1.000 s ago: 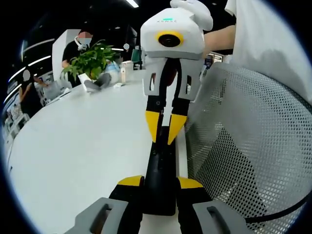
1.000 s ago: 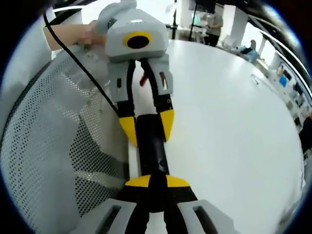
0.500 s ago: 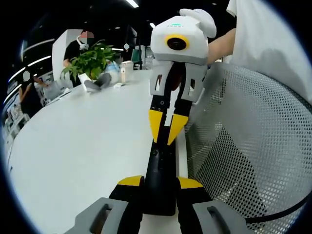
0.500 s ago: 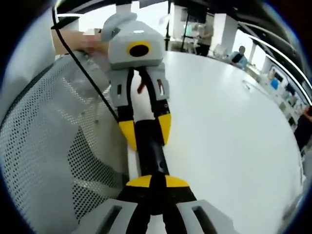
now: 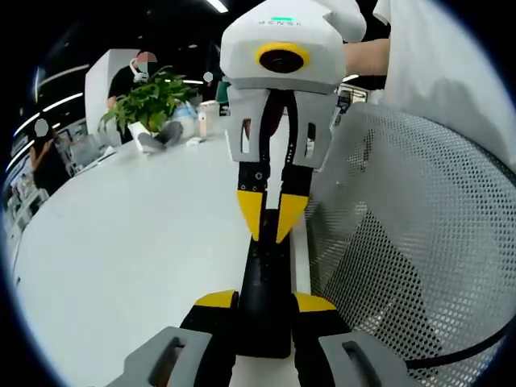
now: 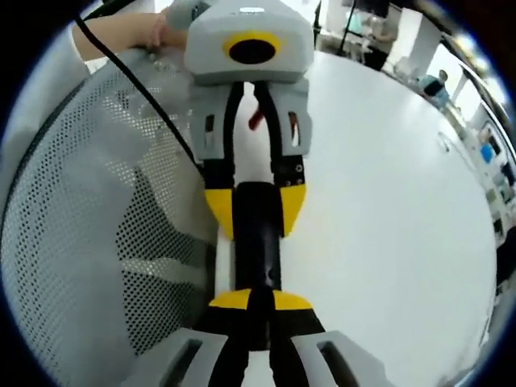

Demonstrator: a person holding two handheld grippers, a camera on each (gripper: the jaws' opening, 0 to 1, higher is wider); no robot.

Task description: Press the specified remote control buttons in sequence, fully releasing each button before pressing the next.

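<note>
A long black remote control (image 5: 266,282) lies along the white table's edge, and my left gripper (image 5: 265,301) is shut on its near end between yellow fingertips (image 5: 216,300). My right gripper (image 5: 267,216) comes in from the top with its yellow tips together in a V, resting on the remote's upper face. In the right gripper view the remote (image 6: 256,242) runs ahead of my right gripper (image 6: 251,300), whose tips are shut on its top. The left gripper (image 6: 255,210) clamps the far end from both sides.
A grey mesh chair back (image 5: 403,242) (image 6: 89,210) stands right beside the remote. The white table (image 5: 129,234) (image 6: 379,201) spreads out on the other side. A potted plant (image 5: 149,101) and small items sit at the far end, with people beyond. A black cable (image 6: 129,81) crosses the mesh.
The right gripper's body has swung closer and lower over the remote than half a second ago. Its tips stay at about the same spot on the remote. The left gripper's hold is unchanged.
</note>
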